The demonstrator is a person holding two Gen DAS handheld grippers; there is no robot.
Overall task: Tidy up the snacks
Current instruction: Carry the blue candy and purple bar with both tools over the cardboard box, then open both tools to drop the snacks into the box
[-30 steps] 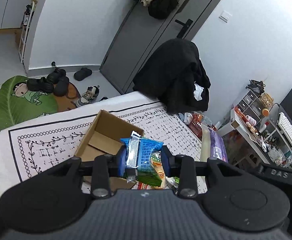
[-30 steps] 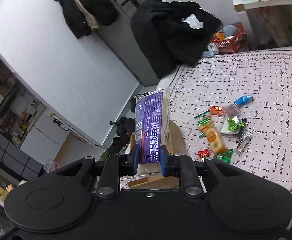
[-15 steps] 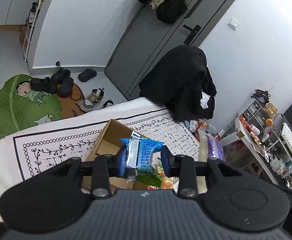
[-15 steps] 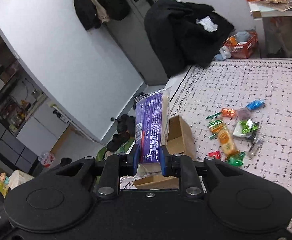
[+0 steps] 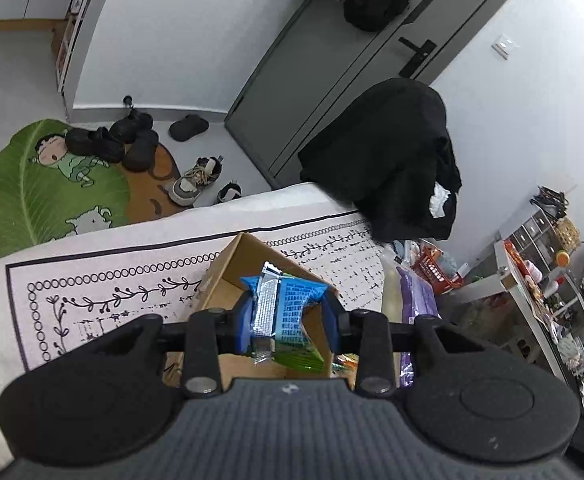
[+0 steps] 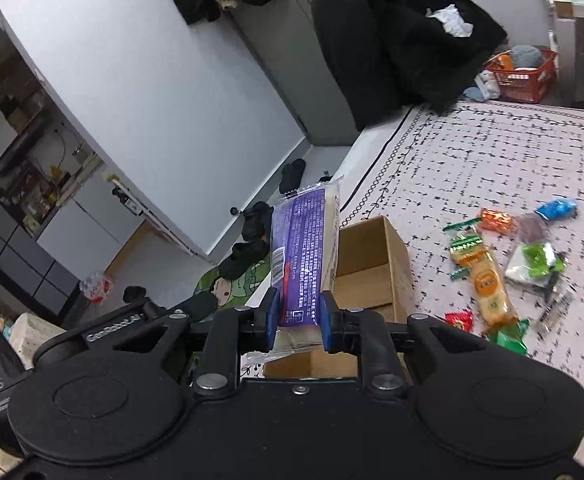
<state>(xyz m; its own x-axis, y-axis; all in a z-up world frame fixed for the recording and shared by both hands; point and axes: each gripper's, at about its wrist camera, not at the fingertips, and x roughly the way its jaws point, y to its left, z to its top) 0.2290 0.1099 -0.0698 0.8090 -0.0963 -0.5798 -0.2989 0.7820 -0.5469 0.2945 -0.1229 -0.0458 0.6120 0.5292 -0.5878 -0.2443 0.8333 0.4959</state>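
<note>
My left gripper is shut on a blue and green snack packet, held above the open cardboard box on the patterned cloth. My right gripper is shut on a long purple snack pack, standing upright just left of the same box. That purple pack also shows at the right in the left wrist view. Several loose snacks lie scattered on the cloth to the right of the box.
The white patterned cloth covers a bed or table whose edge runs past the box. A black coat hangs over a chair at the far corner. Shoes and a green mat lie on the floor; a red basket stands beyond.
Both grippers have risen and drawn back slightly, each still holding its packet. The box now sits more directly under the left gripper and closer to the right one.
</note>
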